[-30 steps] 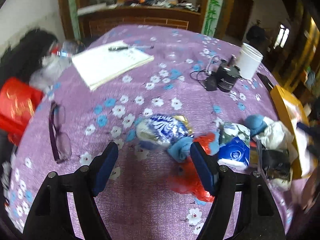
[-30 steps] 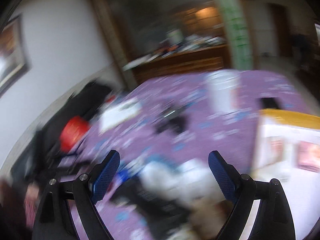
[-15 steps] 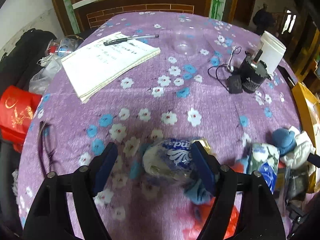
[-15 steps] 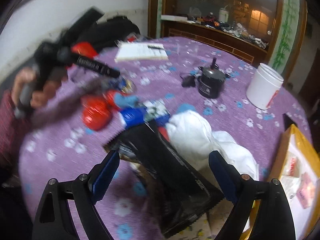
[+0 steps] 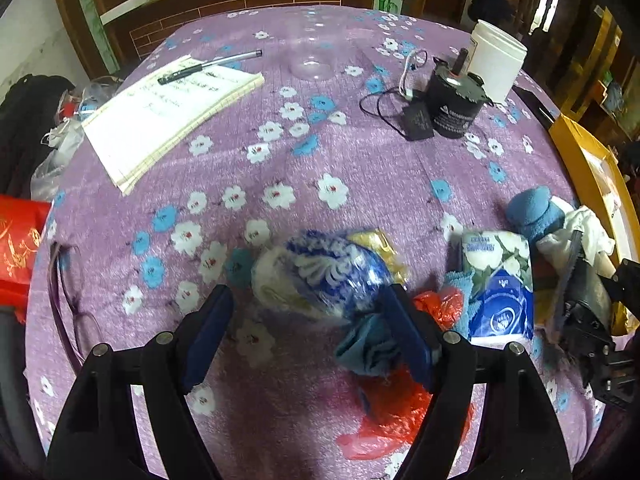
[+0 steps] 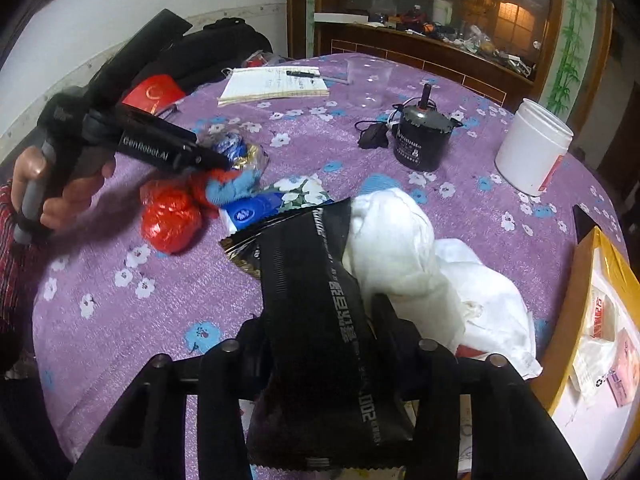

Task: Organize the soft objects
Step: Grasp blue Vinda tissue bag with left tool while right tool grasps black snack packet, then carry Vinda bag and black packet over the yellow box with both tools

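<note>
Sorting hardly begun: the soft things lie in one loose heap on the round surface (image 5: 360,152) with its purple flowered cloth.

The right tool (image 6: 320,320) has just been closing and is clenched on the long black foil packet (image 6: 320,280), with the crumpled white cloth (image 6: 404,240) just beside it. The left tool (image 5: 308,320) is released, its jaws wide around the blue-and-white plastic-wrapped roll (image 5: 320,276) without pressing it. The tissue pack (image 5: 500,280), the red plastic bag (image 5: 400,412) and the blue knitted piece (image 5: 532,208), to the right of the left tool, seem untouched.
</note>
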`<state>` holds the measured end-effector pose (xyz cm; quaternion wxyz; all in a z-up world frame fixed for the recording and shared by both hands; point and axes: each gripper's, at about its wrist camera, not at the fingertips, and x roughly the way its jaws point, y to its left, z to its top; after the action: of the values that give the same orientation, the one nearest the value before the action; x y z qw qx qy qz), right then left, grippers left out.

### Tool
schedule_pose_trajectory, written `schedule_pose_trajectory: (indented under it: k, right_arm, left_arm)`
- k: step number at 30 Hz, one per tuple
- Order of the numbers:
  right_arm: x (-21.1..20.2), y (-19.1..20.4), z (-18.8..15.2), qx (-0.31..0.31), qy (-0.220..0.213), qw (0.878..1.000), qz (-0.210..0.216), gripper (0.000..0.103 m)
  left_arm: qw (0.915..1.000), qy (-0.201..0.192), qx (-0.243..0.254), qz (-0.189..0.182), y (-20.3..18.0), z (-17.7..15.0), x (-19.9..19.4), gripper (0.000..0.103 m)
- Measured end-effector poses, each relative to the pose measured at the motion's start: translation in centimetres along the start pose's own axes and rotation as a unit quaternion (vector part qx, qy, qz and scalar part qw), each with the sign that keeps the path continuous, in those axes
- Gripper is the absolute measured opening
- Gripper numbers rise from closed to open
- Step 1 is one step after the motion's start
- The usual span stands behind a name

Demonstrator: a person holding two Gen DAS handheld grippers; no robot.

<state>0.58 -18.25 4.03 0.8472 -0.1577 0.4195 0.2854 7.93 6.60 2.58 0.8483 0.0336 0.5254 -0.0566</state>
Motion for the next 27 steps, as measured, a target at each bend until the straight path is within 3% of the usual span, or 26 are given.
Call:
schedule_pose_trajectory:
  k: [7,14,18,20,21,23,27]
  right_arm:
    - [-1.9,-1.5,0.3,0.043,-0.036,0.997,0.049,0.038]
    - [-2.8,-2.4,0.6,0.073,-0.06,0.993,0.07,0.038]
    - [-2.9,-2.8,0.6,0.083,-0.062,0.992,0.076,0.038]
    - [-2.9,-3.0,0.6,0.09,-0.065,0.991,0.077,0.038]
    - [-3.0,-3.1,0.6,0.092,-0.065,0.991,0.076,0.038]
    - [-3.1,-3.3,0.6,0.094,-0.067,0.99,0.076,0.038]
    - [-3.2,-3.5,0.6,0.101,-0.07,0.989,0.079,0.038]
  left_arm:
    - [1.0,0.007,0.002,0.003,1.8,1.4,0.6,0.078]
    - [0.9975,0.043,-0.031,-0.046,2.3,2.3,3.1,0.081]
    - [0.9995,0.03,0.012,0.002,0.3,1.8,3.4,0.081]
    - [0.9996,0.018,0.017,0.01,-0.1,1.7,3.0,0.061]
    - [0.9994,0.012,0.021,0.026,-0.3,1.7,2.7,0.057]
    - [0.9973,-0.005,0.038,0.063,-1.1,1.4,2.3,0.055]
    - [0.9925,-0.036,0.063,0.099,-2.2,0.6,1.3,0.055]
